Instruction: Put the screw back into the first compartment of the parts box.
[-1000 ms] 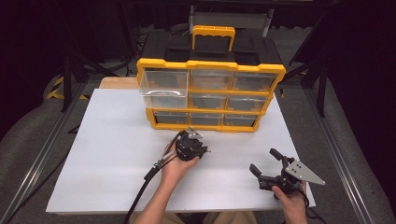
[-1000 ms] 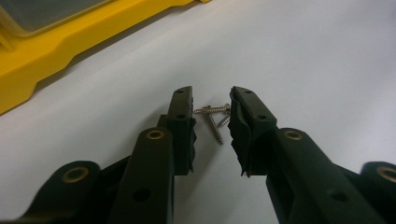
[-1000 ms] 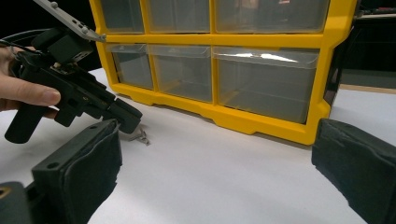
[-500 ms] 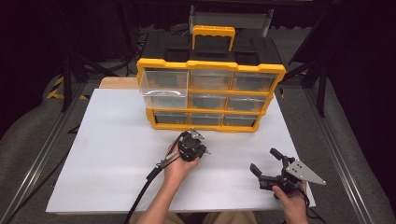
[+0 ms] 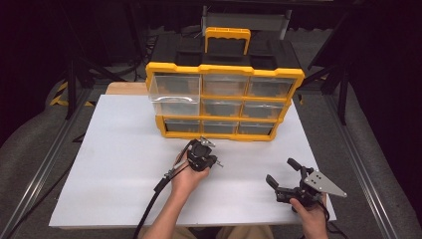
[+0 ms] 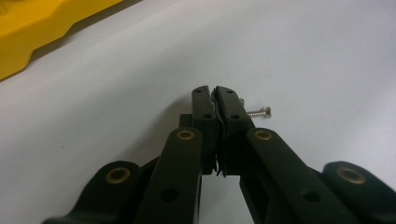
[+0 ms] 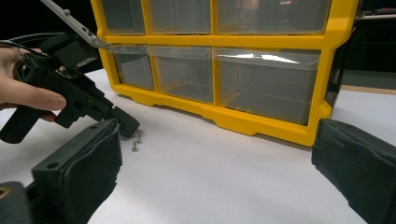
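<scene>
My left gripper point(image 5: 201, 157) points down at the white table point(image 5: 114, 164), just in front of the yellow drawer organizer point(image 5: 224, 70). In the left gripper view its jaws point(image 6: 214, 91) are pressed together, and nothing can be seen between them. A small screw point(image 6: 256, 112) lies on the table right beside the tips. The right gripper view shows two screws point(image 7: 135, 140) at the tip of the left gripper point(image 7: 127, 126). My right gripper point(image 5: 280, 170) rests near the table's front right with its jaws wide apart point(image 7: 219, 135) and nothing between them.
The organizer point(image 7: 261, 123) has clear drawers in three rows, and its top-left drawer point(image 5: 174, 95) is pulled out. A black case with a yellow handle point(image 5: 226, 40) stands behind it. A cable point(image 5: 154, 194) trails from the left gripper toward the front edge.
</scene>
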